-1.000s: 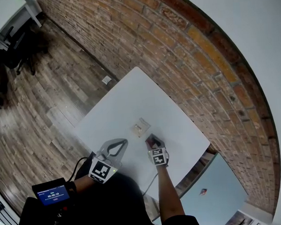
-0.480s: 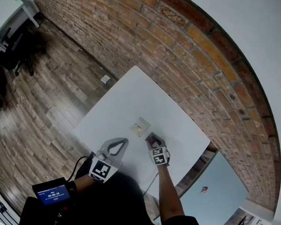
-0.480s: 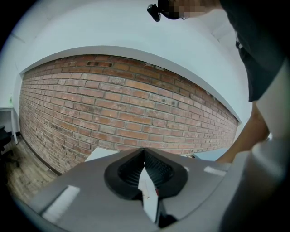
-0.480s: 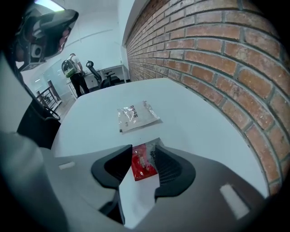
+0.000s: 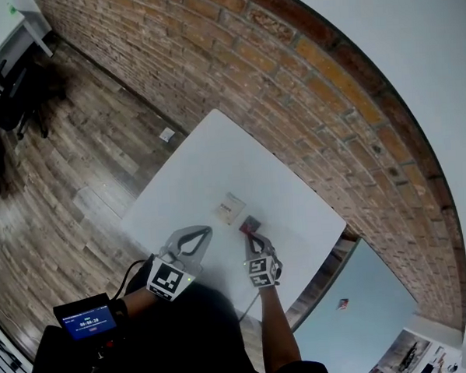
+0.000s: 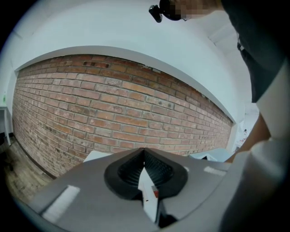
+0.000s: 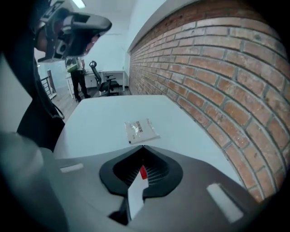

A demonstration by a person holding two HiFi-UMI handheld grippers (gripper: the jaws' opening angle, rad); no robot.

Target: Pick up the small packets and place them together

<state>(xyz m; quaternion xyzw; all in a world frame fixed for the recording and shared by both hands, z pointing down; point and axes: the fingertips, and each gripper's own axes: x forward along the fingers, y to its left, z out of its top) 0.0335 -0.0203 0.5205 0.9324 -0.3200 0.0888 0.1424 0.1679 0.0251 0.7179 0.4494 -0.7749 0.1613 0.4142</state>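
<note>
Two small packets lie side by side near the middle of the white table (image 5: 204,156): a clear whitish packet (image 5: 230,208) and a dark red packet (image 5: 250,224). My right gripper (image 5: 250,235) sits just behind the dark red packet, jaws shut, with nothing visible between them. In the right gripper view the whitish packet (image 7: 139,130) lies just ahead of the right gripper (image 7: 143,147), and the dark red one is hidden. My left gripper (image 5: 206,232) hovers left of the packets, jaws shut and empty. In its own view the left gripper (image 6: 144,150) faces the brick wall.
A brick wall (image 5: 290,85) runs along the table's far side. A light blue surface (image 5: 356,308) lies beyond the table's right corner. Dark chairs (image 5: 18,99) stand on the wooden floor at far left. A person (image 7: 74,74) and an office chair (image 7: 108,81) stand beyond the table's far end.
My right gripper's jaws have come together, and it has drawn back a little from the dark red packet, which lies on the table beside the whitish one. The left gripper has stayed put.
</note>
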